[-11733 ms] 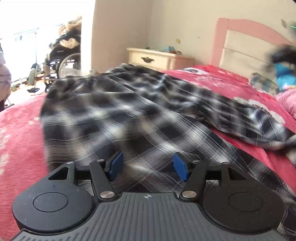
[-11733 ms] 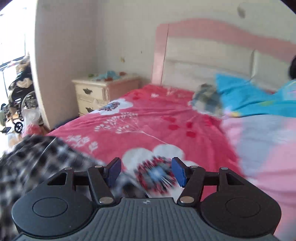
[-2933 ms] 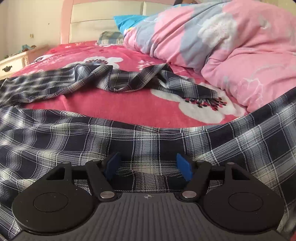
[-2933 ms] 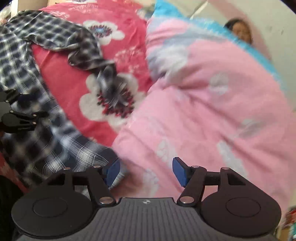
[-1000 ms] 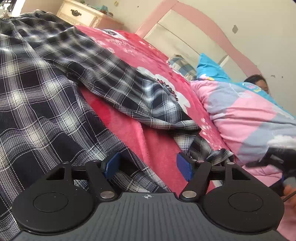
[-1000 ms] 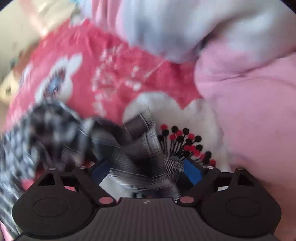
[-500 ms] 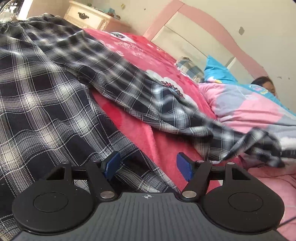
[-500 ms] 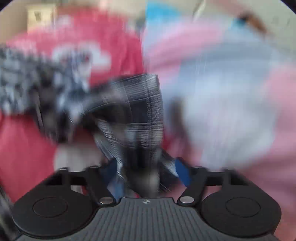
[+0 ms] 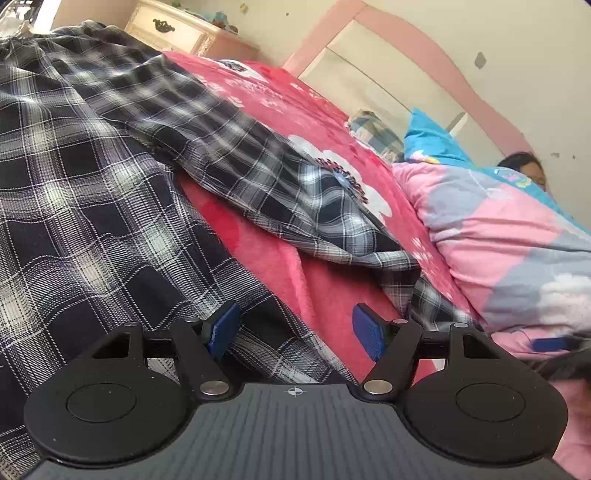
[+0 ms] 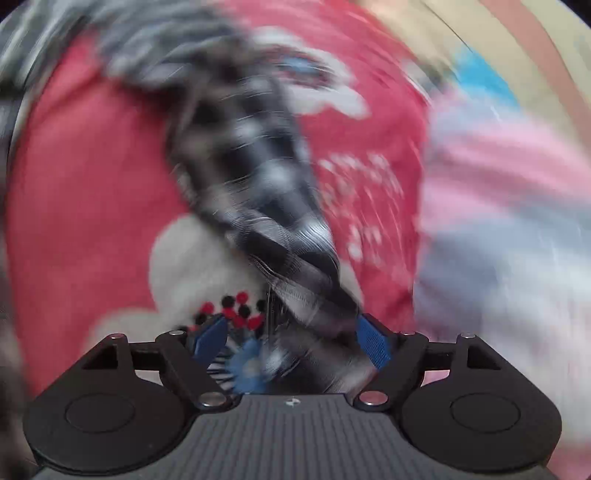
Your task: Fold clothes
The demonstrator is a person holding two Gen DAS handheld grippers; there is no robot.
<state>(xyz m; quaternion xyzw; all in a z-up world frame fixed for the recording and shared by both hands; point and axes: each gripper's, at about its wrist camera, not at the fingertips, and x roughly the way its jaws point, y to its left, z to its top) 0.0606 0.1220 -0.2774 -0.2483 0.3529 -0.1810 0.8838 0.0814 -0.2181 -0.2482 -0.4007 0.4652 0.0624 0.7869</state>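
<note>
Plaid shirt (image 9: pixel 92 206) sprawls from upper left toward lower right across the red blanket (image 9: pixel 280 266), sleeve ending beside the pink duvet (image 9: pixel 517 251). Your left gripper (image 9: pixel 295 328) hangs spread over its hem; your right gripper (image 10: pixel 291 332), just reopening, stands spread around the blurry cuff.

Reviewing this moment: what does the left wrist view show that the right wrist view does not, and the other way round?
Only the left wrist view shows the cream bedside cabinet, the pink wooden headboard, a person's dark hair behind the quilt, and the open left gripper over the dark plaid garment.

Only the right wrist view, badly blurred, shows the right gripper with plaid cloth between its opening jaws, against the right pad only.

Both share the garment, the red flowered blanket and the pink and grey quilt.
</note>
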